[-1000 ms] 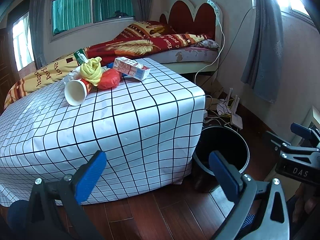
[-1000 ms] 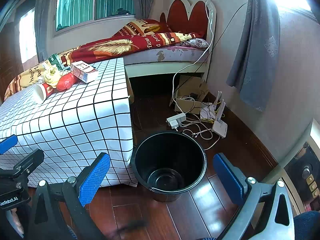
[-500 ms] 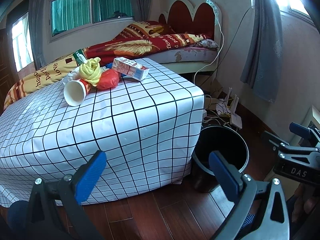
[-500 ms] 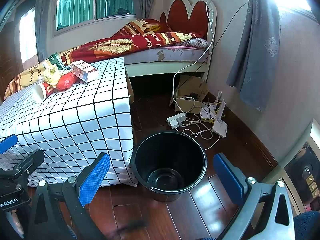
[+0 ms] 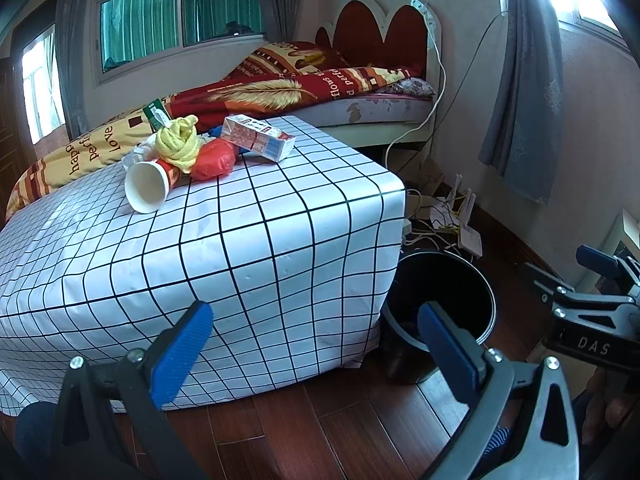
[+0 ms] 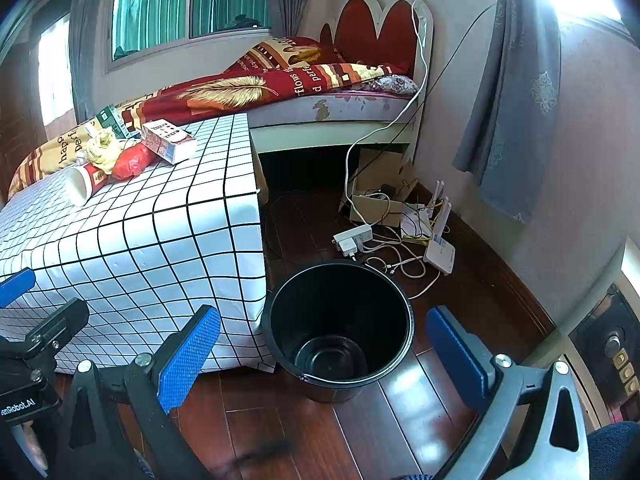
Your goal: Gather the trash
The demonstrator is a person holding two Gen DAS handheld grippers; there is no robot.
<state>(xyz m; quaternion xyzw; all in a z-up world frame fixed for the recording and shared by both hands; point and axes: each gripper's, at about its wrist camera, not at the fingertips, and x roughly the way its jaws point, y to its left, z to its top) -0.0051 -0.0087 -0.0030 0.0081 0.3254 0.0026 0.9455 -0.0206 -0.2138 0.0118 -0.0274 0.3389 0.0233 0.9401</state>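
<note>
Trash is piled at the far side of a table with a white grid cloth [image 5: 240, 240]: a paper cup [image 5: 147, 189] on its side, a knotted yellow cloth [image 5: 180, 148], a red crumpled bag [image 5: 213, 160], a white carton [image 5: 258, 142] and a green packet [image 5: 154, 114]. The pile also shows in the right wrist view, with the cup [image 6: 82, 186] and carton [image 6: 168, 146]. An empty black bin [image 6: 340, 328] stands on the floor by the table's right corner. My left gripper [image 5: 316, 340] is open and empty, low before the table. My right gripper [image 6: 320, 348] is open and empty, just before the bin.
A bed [image 5: 320, 92] with a red and yellow blanket stands behind the table. A power strip [image 6: 354, 238], cables, a router [image 6: 440, 248] and a cardboard box [image 6: 380, 184] lie on the wooden floor beyond the bin. Grey curtains [image 6: 516, 100] hang at the right.
Both grippers stay open and almost still. The left wrist view has shifted very slightly; nothing on the table has moved.
</note>
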